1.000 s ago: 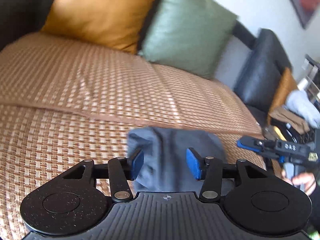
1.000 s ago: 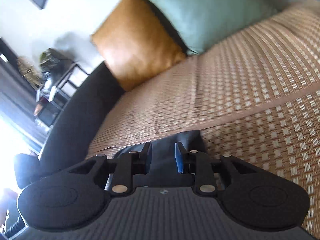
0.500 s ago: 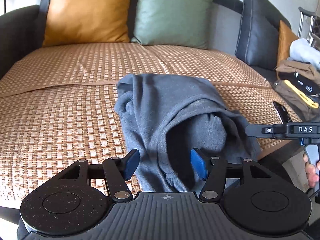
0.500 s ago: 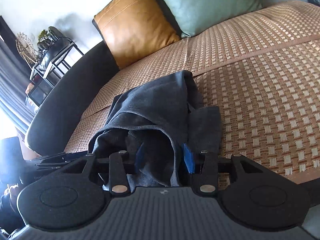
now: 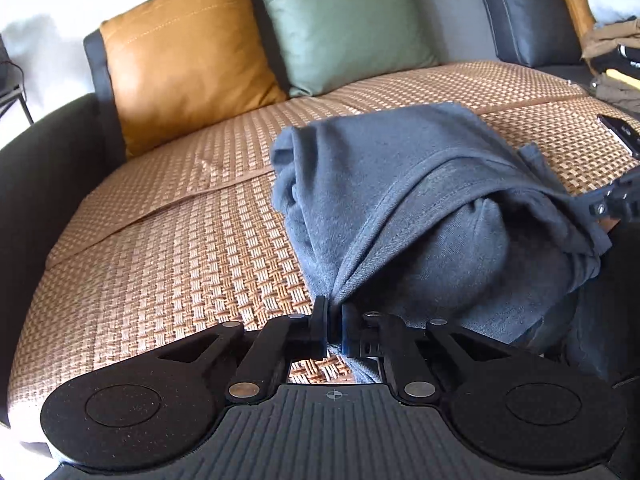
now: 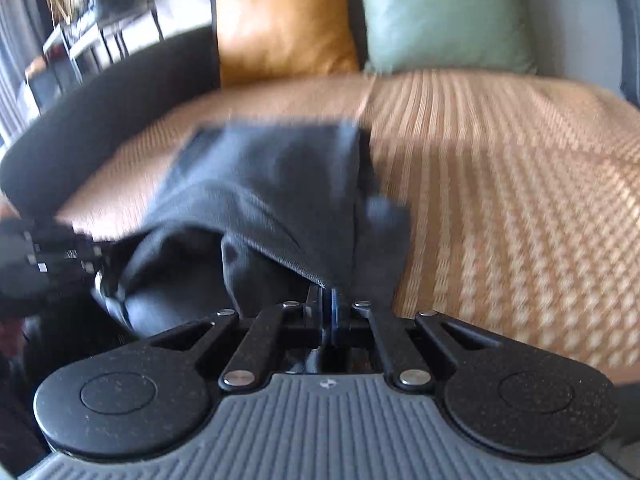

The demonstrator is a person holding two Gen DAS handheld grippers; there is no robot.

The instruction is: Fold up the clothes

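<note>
Clearly soft and limp: grey knitted cotton garment [image 5: 404, 184], lying bunched on the tan woven mat [image 5: 168, 264] over the dark sofa seat, in front of the mustard leather cushion [image 5: 188, 56] and the green cushion [image 5: 344, 20]. Near edge hanging towards both grippers, far part resting on the mat in loose rolls.

Left gripper [image 5: 335, 328]: jaws closing, almost together, with a gathered pinch of the grey cloth between the pads; folds fanning out from that point. Right gripper [image 6: 331, 312]: closed tight on a hemmed edge of the same garment, though blurred in the right wrist view.

Likely light, with no stiffness at all; sags and drapes wherever not supported, so 2 holds needed, well apart along 1 edge. Best to take hold at hem or seam, where thicker cloth gives the pads more to bite. Thin single layers may slip out. Not fragile; knit stretches somewhat under pull.
</note>
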